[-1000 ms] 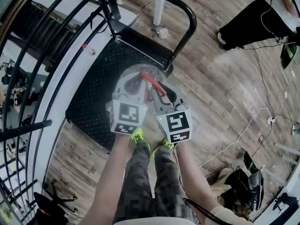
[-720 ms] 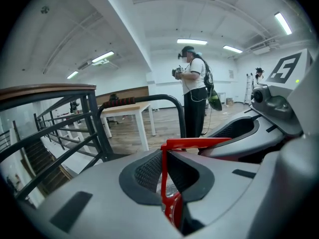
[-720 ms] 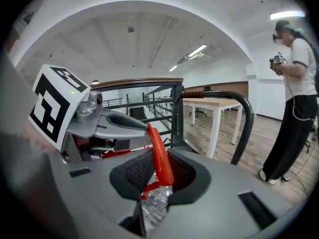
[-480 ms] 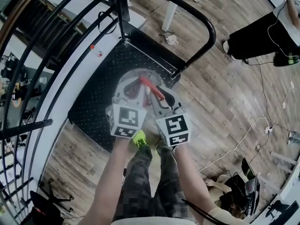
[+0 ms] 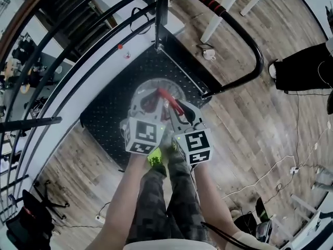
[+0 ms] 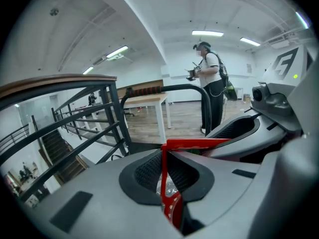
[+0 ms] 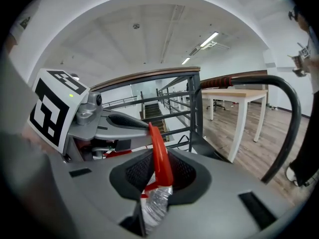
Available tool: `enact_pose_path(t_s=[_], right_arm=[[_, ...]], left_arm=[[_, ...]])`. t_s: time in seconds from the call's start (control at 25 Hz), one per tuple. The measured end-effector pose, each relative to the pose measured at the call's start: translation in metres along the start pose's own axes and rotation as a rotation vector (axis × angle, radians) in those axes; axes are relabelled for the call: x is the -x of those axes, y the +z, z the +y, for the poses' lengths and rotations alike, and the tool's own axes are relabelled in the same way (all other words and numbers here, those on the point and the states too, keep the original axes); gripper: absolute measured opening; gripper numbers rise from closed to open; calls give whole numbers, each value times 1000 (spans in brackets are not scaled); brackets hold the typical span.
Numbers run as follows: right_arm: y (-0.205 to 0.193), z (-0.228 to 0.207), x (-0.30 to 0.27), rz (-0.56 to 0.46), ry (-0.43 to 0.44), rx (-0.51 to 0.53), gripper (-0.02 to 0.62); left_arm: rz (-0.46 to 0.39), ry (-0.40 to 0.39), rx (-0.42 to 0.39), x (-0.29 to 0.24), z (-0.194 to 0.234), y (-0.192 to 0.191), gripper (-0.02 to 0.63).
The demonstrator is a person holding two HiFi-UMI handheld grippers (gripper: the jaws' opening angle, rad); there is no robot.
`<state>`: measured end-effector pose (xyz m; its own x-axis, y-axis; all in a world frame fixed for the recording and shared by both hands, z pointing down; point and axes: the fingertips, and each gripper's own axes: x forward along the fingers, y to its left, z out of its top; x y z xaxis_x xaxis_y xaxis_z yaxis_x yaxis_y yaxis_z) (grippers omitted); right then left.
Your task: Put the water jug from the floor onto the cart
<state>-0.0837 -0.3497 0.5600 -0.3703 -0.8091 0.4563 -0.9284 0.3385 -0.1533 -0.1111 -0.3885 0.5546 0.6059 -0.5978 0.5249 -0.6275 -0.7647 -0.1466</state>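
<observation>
The water jug (image 5: 152, 89) is clear plastic with a red handle (image 5: 167, 99) across its top. It hangs over the black studded deck of the cart (image 5: 112, 105); whether it touches the deck is hidden. My left gripper (image 5: 154, 102) is shut on the handle's left part, seen close as a red bar (image 6: 192, 144) between the dark pads (image 6: 144, 176). My right gripper (image 5: 176, 109) is shut on the same handle (image 7: 159, 153) from the right, with crinkled clear plastic (image 7: 154, 203) below it. The two grippers sit side by side, marker cubes toward me.
The cart's black push bar (image 5: 252, 40) curves up at the far right. A black stair railing (image 5: 47, 87) runs along the left. A white table leg (image 5: 218, 14) and a white cup (image 5: 209, 53) stand beyond the cart. A person (image 5: 307, 66) is at right, cables (image 5: 260, 178) on the floor.
Both grippers have carried the jug forward, from the cart's near edge to further over the deck. My feet have stepped closer to the cart. Both grips look unchanged.
</observation>
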Motion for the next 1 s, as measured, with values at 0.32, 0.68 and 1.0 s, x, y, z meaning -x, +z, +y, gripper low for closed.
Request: enact_pose_path(t_s=[0.32, 0.68, 1.0], right_arm=[[-5, -3, -25, 41, 85, 12, 74], [5, -11, -54, 36, 121, 63, 72], [14, -37, -74, 6, 120, 25, 72]], left_arm=[[39, 63, 55, -13, 17, -13, 34], [17, 119, 64, -25, 40, -15, 35], [-159, 177, 40, -20, 55, 18, 35]])
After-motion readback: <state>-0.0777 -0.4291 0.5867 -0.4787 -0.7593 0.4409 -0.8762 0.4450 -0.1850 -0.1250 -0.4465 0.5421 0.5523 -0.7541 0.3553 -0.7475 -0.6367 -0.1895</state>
